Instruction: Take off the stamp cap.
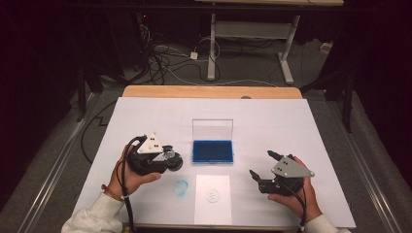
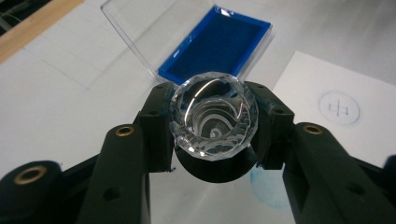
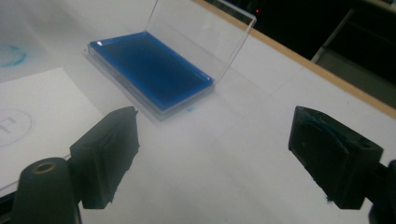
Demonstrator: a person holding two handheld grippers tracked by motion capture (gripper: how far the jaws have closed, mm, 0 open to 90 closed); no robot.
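A faceted crystal stamp [image 2: 213,120] is clamped between the jaws of the left tongs [image 1: 167,159], held just above the table [image 1: 145,114] to the left of the ink pad. In the left gripper view the clear knob is turned toward the camera, so the stamping face is judged to point away and downward, ready for inking or pressing. The blue ink pad [image 1: 212,151] lies near the middle of the table with its clear lid [image 1: 212,129] standing upright on the far side, which leaves the inked surface free to be reached from the near edge. A white sheet of paper [image 1: 212,200] lies at the near edge, just in front of the pad, and a faint round print [image 1: 212,195] is already carried on it. A smudged blue ring [image 1: 180,187] is seen on the table surface just left of the paper, beneath the held stamp. The right tongs [image 1: 261,165] are held with jaws spread wide and nothing between them, low over the table to the right of the pad and paper, apart from both. This placement is judged to keep them ready to steady the paper or the pad while the stamp is worked by the other hand.
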